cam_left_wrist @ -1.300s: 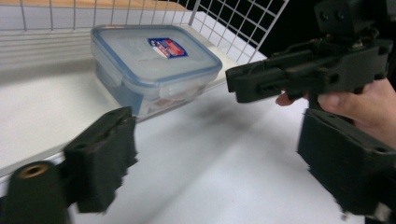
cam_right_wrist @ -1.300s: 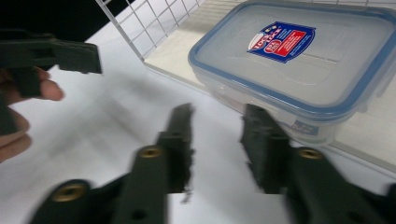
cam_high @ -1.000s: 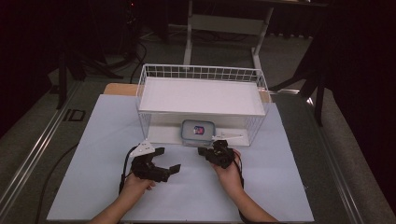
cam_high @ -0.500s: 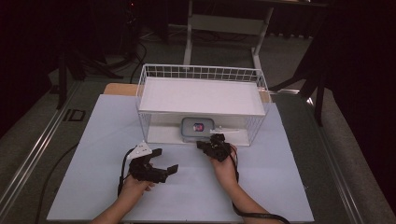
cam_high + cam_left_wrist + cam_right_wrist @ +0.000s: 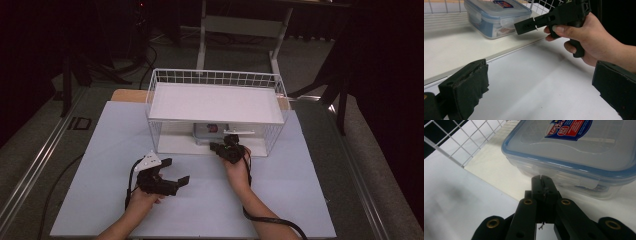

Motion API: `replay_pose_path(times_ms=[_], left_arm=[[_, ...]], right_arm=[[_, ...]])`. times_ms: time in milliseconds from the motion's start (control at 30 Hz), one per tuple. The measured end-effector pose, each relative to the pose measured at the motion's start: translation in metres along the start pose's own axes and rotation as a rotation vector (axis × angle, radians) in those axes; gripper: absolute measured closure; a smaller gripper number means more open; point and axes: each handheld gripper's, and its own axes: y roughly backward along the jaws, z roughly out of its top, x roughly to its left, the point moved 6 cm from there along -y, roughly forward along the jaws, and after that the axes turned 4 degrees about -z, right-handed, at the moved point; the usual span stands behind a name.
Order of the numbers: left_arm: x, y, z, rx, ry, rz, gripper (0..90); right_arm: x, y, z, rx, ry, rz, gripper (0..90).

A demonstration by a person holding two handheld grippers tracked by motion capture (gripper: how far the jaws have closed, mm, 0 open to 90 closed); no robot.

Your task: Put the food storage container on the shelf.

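A clear plastic box (image 5: 571,157) with a blue-rimmed lid sits on the lower shelf of the white wire basket (image 5: 215,80), under its white top panel. The right tongs (image 5: 225,148) point into the basket's open front, pressed together and gripping nothing, their tips right at the box's near side; whether they touch it cannot be told. The left tongs (image 5: 172,175) rest spread wide and empty above the desk (image 5: 300,200), well apart from the box.
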Motion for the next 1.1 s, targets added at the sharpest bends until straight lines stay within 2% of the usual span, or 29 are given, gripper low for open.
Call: replay_pose_path(times_ms=[133, 167, 233, 433, 467, 500, 633, 700, 733, 767, 800, 867, 900, 933, 967, 1033, 1067, 1100], left_arm=[[0.0, 0.002, 0.0, -0.005, -0.008, 0.0, 1.5], [-0.001, 0.002, 0.0, -0.007, -0.013, 0.002, 1.5], [-0.001, 0.002, 0.0, -0.002, -0.017, 0.002, 1.5], [0.001, 0.002, -0.003, 0.002, -0.011, 0.007, 1.5], [0.001, 0.002, -0.003, 0.003, -0.012, 0.006, 1.5], [0.001, 0.002, -0.003, 0.003, -0.015, 0.008, 1.5], [0.0, 0.003, -0.002, -0.002, -0.019, 0.007, 1.5], [0.0, 0.003, -0.002, -0.003, -0.019, 0.007, 1.5], [0.0, 0.003, -0.002, -0.003, -0.019, 0.008, 1.5], [0.0, 0.003, -0.002, -0.005, -0.019, 0.009, 1.5], [0.001, 0.003, -0.002, -0.002, -0.02, 0.01, 1.5], [0.0, 0.002, -0.002, -0.004, -0.021, 0.01, 1.5], [0.0, 0.002, -0.002, -0.003, -0.024, 0.012, 1.5], [0.0, 0.002, -0.002, -0.003, -0.024, 0.012, 1.5], [0.0, 0.002, -0.002, -0.003, -0.024, 0.013, 1.5], [0.0, 0.002, -0.002, -0.004, -0.024, 0.014, 1.5], [0.0, 0.002, -0.001, -0.003, -0.026, 0.015, 1.5], [0.0, 0.003, -0.001, -0.007, -0.029, 0.016, 1.5]], right_arm=[[-0.002, -0.004, 0.003, 0.004, 0.004, -0.009, 89.9], [0.0, -0.004, 0.004, 0.033, -0.051, 0.003, 89.9], [-0.002, -0.006, 0.008, 0.011, -0.035, 0.005, 89.9], [-0.002, -0.009, 0.014, 0.008, -0.03, 0.008, 89.9], [-0.001, -0.009, 0.015, 0.012, -0.038, 0.014, 89.9], [0.0, -0.007, 0.015, 0.027, -0.063, 0.0, 89.9], [-0.001, -0.011, 0.016, 0.022, -0.031, -0.031, 90.0], [-0.001, -0.012, 0.016, 0.019, -0.027, -0.032, 89.9], [0.001, -0.011, 0.016, 0.026, -0.031, -0.011, 89.9], [0.0, -0.01, 0.014, 0.032, -0.023, -0.035, 89.8], [-0.003, -0.012, 0.016, -0.008, 0.027, -0.037, 89.8], [-0.001, -0.01, 0.015, -0.014, 0.038, -0.048, 89.5], [0.0, -0.01, 0.014, -0.023, 0.044, -0.038, 89.5], [0.006, -0.007, 0.01, 0.007, 0.006, -0.005, 88.7], [0.006, -0.007, 0.009, -0.009, 0.036, -0.014, 88.4], [0.008, -0.005, 0.005, -0.031, 0.075, -0.001, 87.9], [0.008, -0.005, 0.005, -0.031, 0.075, -0.001, 87.9], [0.012, 0.001, 0.001, -0.033, 0.061, 0.024, 86.6]])
